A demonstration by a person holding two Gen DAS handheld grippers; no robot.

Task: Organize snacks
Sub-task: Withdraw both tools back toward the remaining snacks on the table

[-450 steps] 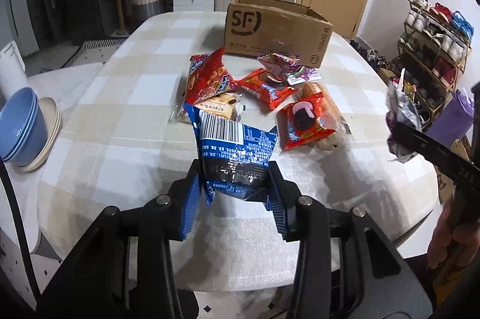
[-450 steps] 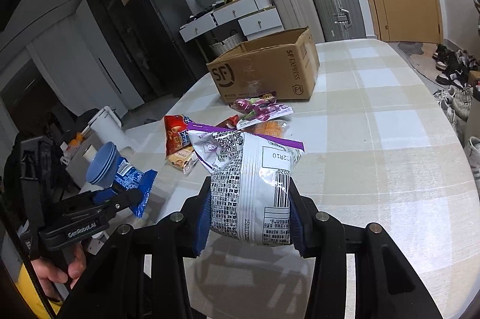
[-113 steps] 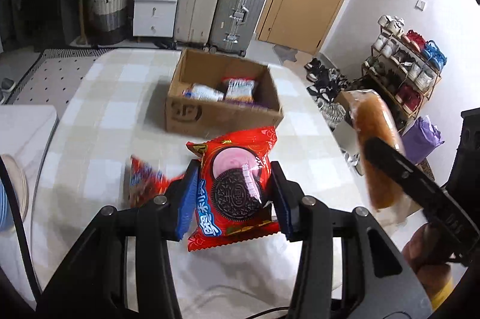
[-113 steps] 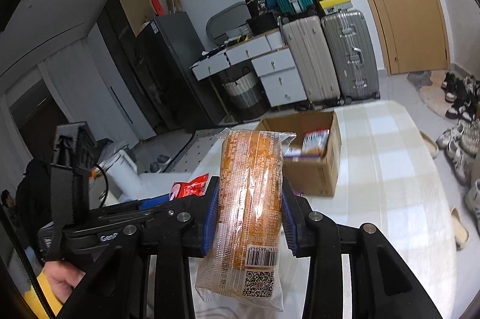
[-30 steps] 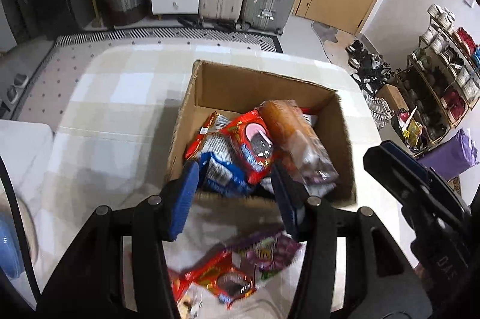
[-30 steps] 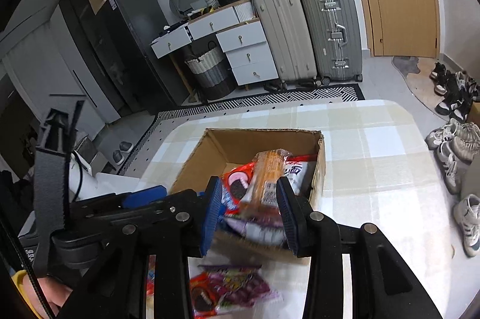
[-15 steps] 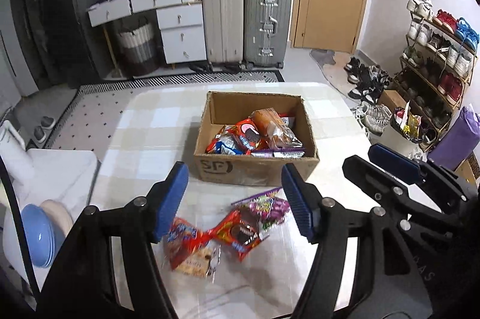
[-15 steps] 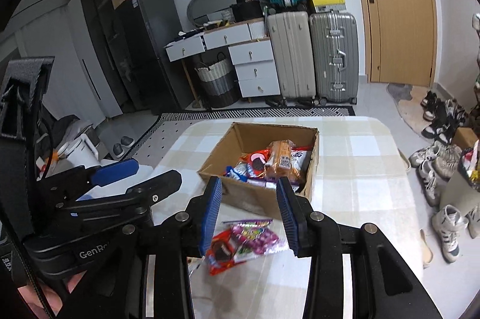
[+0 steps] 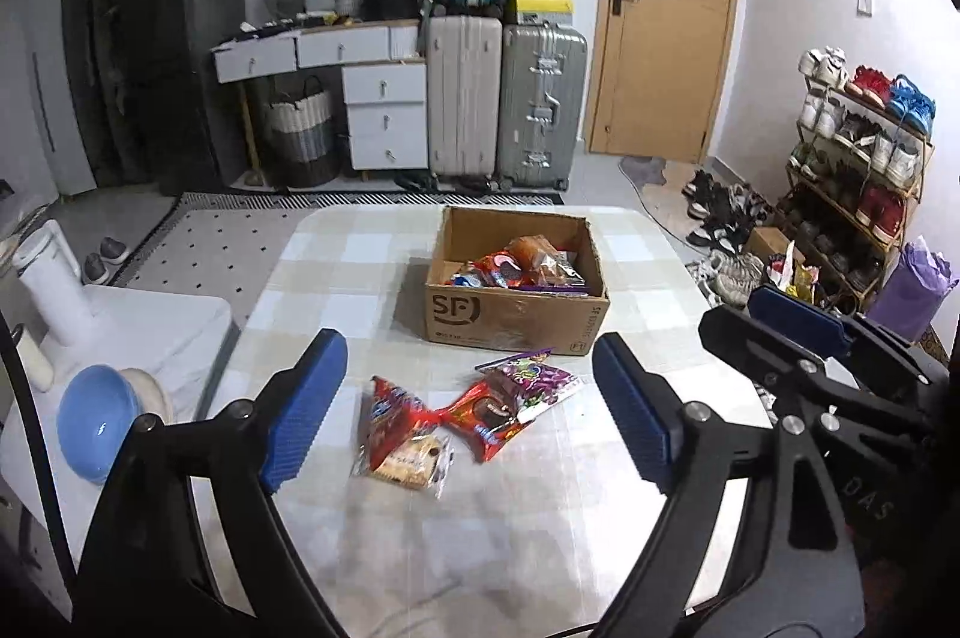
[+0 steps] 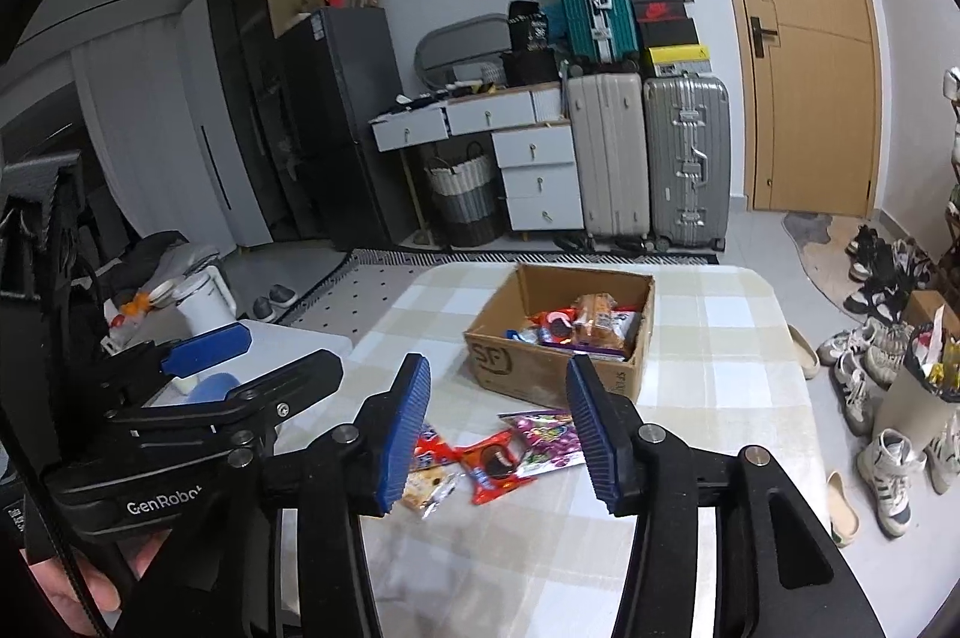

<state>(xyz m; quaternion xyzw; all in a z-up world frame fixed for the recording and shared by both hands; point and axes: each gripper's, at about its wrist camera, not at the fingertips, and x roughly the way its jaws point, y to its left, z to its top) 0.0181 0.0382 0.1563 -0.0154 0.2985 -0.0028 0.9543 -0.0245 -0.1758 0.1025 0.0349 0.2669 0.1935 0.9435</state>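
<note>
between loads: four snack packets (image 9: 468,416) left on the near table (image 9: 540,518), in front of the far cardboard box (image 9: 516,320) already holding several. left gripper (image 9: 468,416) and right gripper (image 10: 498,422) both empty, jaws opening over the packets. next, probably lower onto two packets and clamp.

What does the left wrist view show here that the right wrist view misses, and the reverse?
Left wrist only: the shoe rack and purple bag. Right wrist only: a hand under the left gripper, and shoes on the floor. Both: the cardboard box of snacks, four loose packets before it on the checked table, both grippers empty with jaws opening, suitcases.
</note>
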